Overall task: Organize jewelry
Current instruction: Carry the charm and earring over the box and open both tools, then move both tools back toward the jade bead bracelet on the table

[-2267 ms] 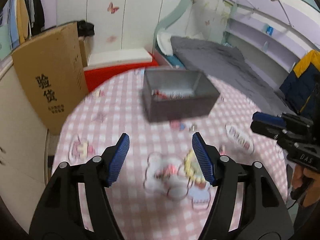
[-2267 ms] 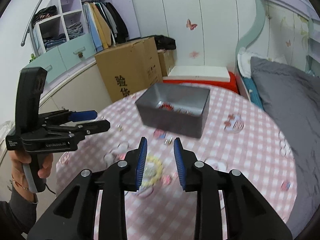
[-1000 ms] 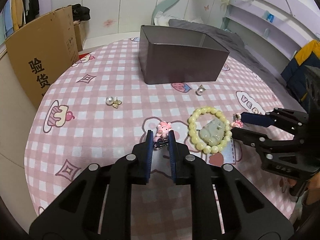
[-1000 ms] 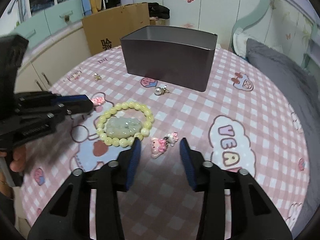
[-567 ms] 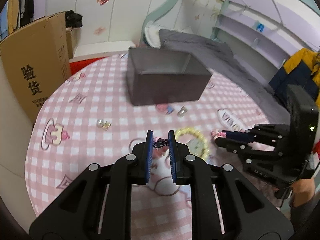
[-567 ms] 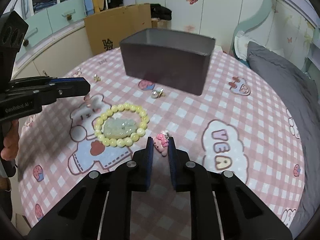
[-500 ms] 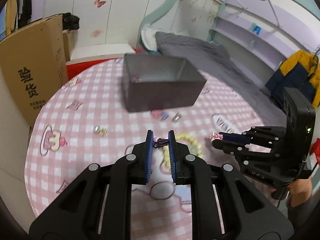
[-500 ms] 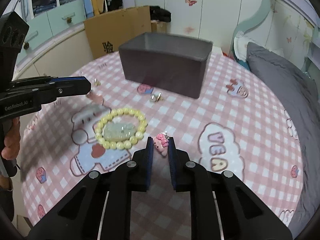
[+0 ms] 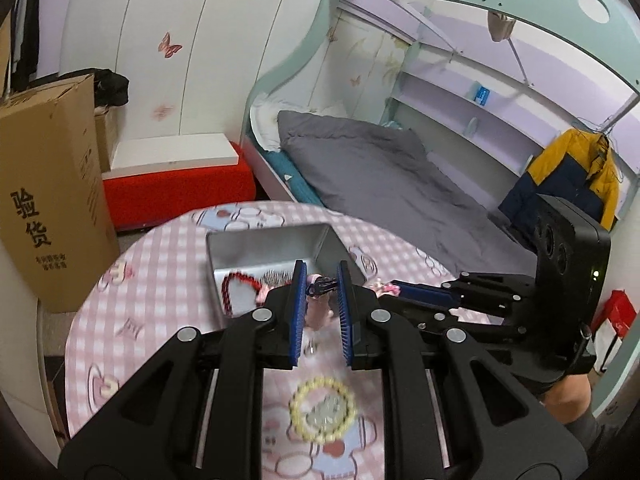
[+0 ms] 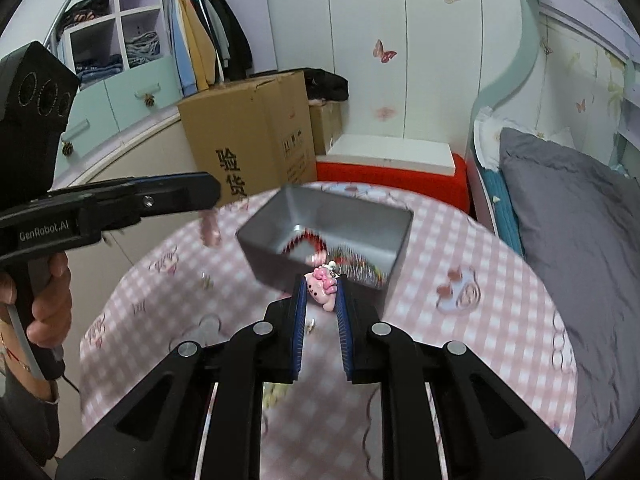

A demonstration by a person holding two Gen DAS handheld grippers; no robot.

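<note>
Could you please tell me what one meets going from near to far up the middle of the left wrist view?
yellow bead bracelet → left gripper shut on a pink charm → grey box → grey bedding

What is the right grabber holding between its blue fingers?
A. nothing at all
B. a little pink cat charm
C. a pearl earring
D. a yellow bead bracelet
B. In the right wrist view the right gripper is shut on the pink charm, whose pink cat shape sticks up between the blue pads, in front of the grey box.
</note>
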